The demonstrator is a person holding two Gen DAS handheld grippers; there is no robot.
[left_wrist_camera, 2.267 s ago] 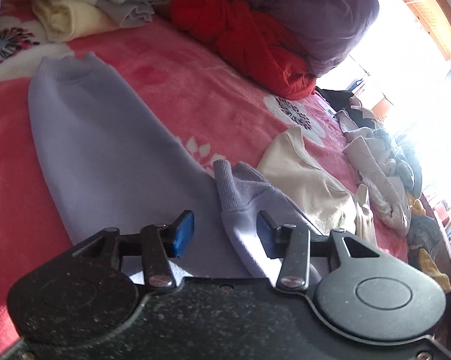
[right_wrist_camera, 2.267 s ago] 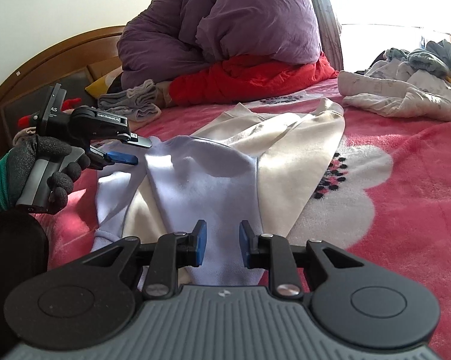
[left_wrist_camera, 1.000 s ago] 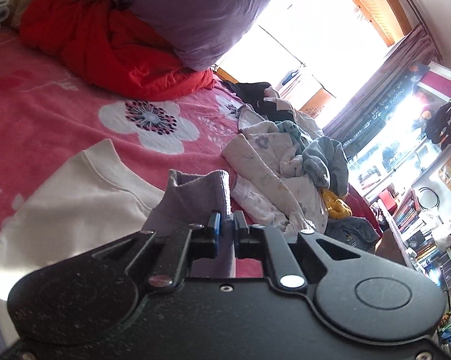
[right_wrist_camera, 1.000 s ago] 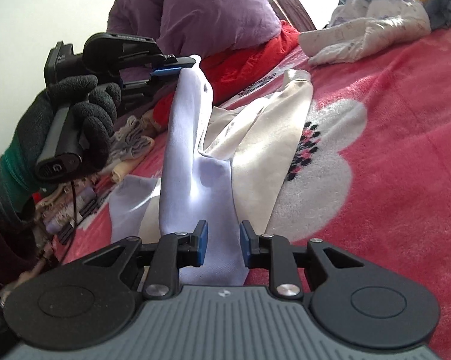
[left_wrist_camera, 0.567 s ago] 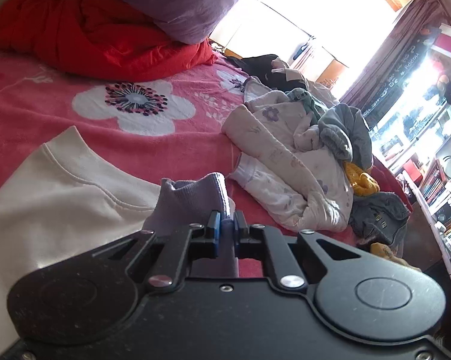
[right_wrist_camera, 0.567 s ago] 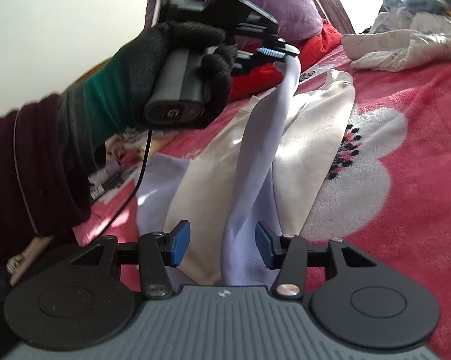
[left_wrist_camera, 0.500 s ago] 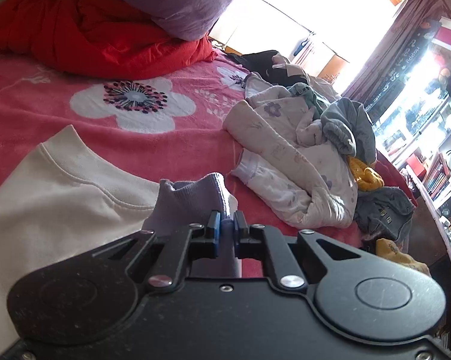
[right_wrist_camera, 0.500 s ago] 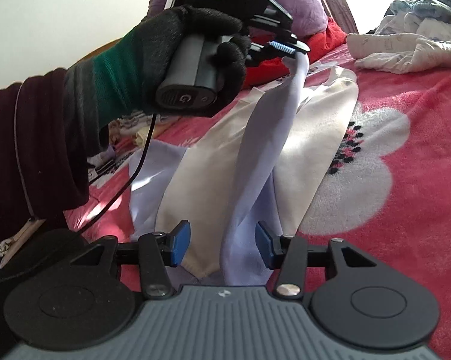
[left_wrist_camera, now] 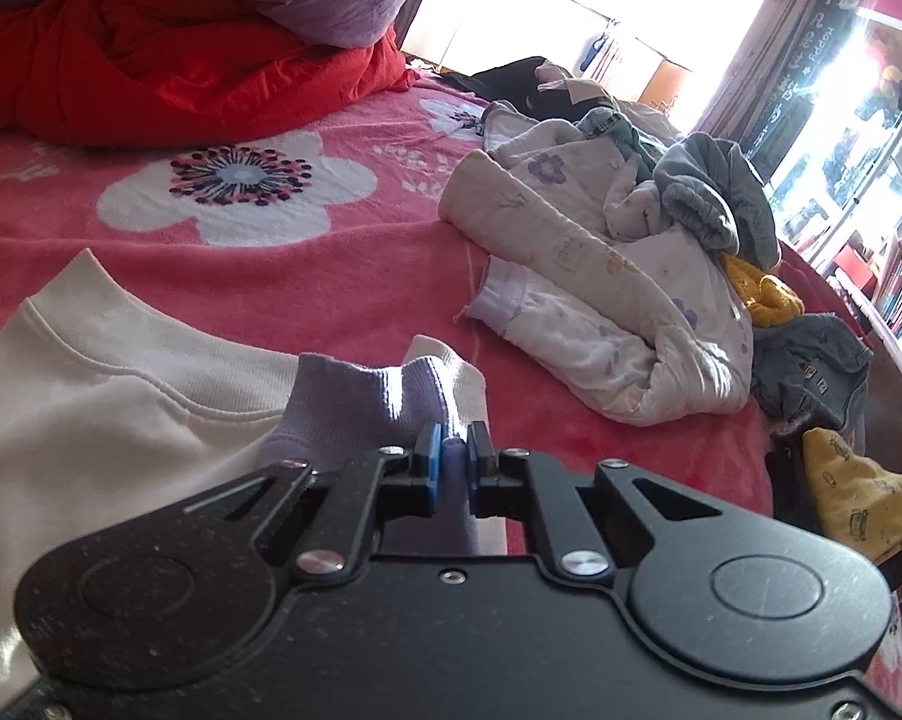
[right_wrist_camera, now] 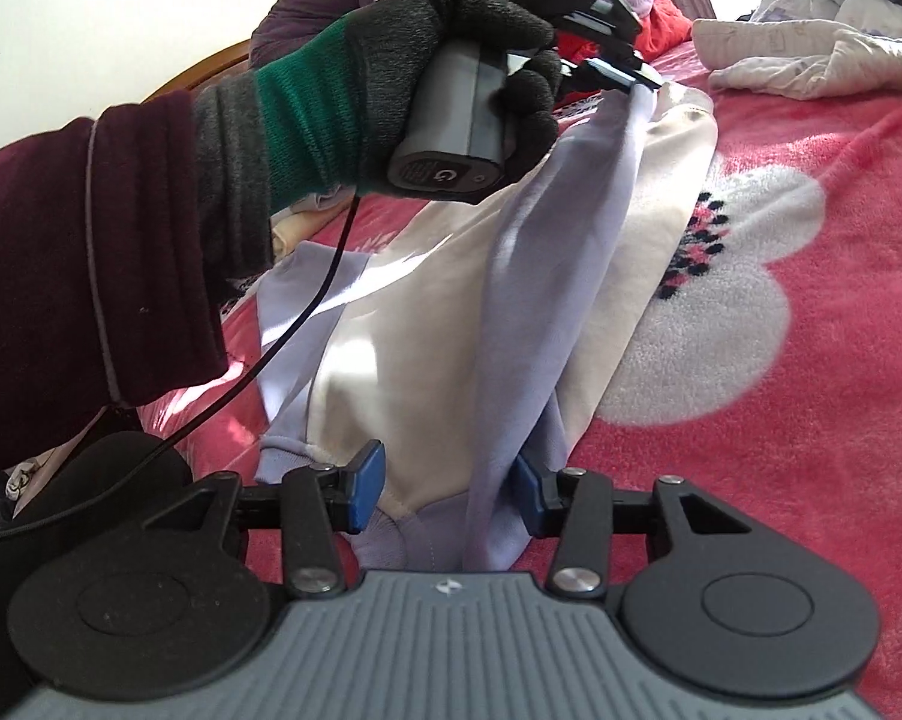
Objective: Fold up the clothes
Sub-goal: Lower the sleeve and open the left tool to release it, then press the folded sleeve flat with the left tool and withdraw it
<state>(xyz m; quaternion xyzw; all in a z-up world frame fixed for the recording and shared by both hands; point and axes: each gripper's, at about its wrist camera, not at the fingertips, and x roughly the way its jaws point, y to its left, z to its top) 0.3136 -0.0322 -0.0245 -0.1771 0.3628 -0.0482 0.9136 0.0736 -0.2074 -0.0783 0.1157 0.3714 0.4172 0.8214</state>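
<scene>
Left gripper [left_wrist_camera: 450,462] pinching the lavender sleeve cuff [left_wrist_camera: 367,402] above the cream sweatshirt [right_wrist_camera: 427,324] on the pink floral blanket [right_wrist_camera: 811,360]; right gripper [right_wrist_camera: 445,486] spread (sleeve between, unpressed).

Sweater [right_wrist_camera: 451,348] spread flat on bed [right_wrist_camera: 811,450], just before right gripper [right_wrist_camera: 445,495]. Sleeve [right_wrist_camera: 547,312] drawn diagonally across sweater body, cuff [left_wrist_camera: 367,402] pinched in left gripper [left_wrist_camera: 451,468] above far hem. Pile of clothes [left_wrist_camera: 619,276] heaped on bed right of sweater, well apart. Bundled bedding [left_wrist_camera: 169,54] stacked behind, at head of bed.
</scene>
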